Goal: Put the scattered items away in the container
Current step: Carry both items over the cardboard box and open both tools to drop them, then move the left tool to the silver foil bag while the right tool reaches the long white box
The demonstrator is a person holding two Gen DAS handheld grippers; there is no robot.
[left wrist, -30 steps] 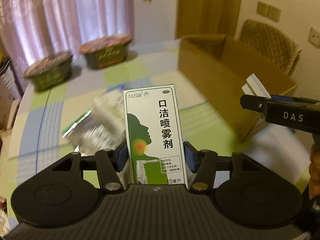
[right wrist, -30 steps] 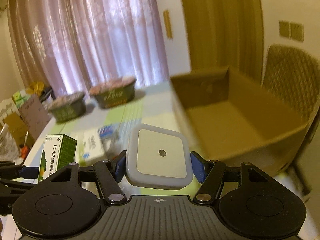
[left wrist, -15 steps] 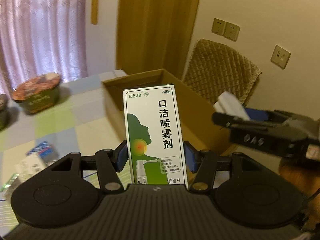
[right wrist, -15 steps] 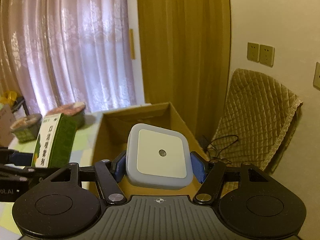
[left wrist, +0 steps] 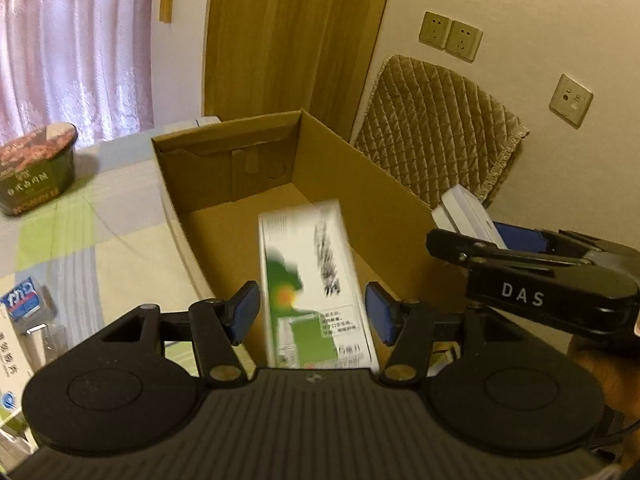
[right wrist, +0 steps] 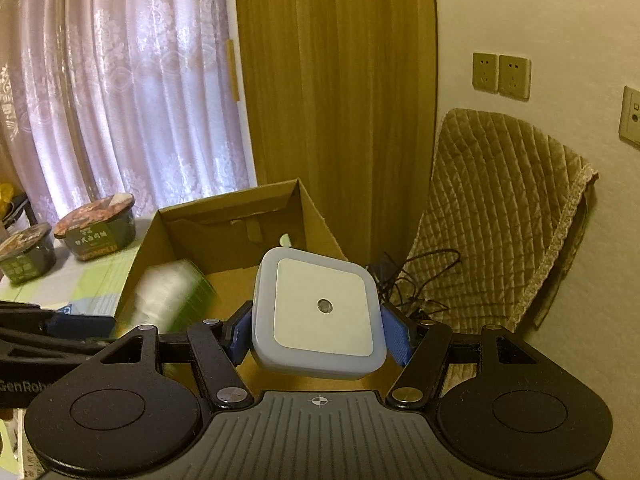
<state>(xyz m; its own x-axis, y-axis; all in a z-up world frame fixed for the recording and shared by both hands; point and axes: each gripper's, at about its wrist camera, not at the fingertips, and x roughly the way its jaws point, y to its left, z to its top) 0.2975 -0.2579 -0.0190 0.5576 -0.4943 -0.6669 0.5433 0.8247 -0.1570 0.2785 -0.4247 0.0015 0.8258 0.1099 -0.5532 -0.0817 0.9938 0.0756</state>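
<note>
1. The green-and-white spray box (left wrist: 316, 280) was a smear in both views, so I couldn't read its print. It sat between my left gripper (left wrist: 312, 312) pads with a gap on each side, jaws spread, over the open cardboard box (left wrist: 400, 216). Whether it touched the box floor, I couldn't tell.
2. My right gripper (right wrist: 318, 330) was clamped on the one square white night light (right wrist: 320, 312), held over the near part of the box. In the left view only an edge of it showed behind the other gripper.
3. Count: two noodle bowls (right wrist: 96, 226) in the right view, but the left view cut off all but one.
4. At the left edge of the table (left wrist: 100, 240), one small blue packet (left wrist: 22, 300) and a white box (left wrist: 10, 356) were partly cropped.
5. One quilted chair (right wrist: 500, 216) stood behind the box, cables at its foot, hard to make out.
</note>
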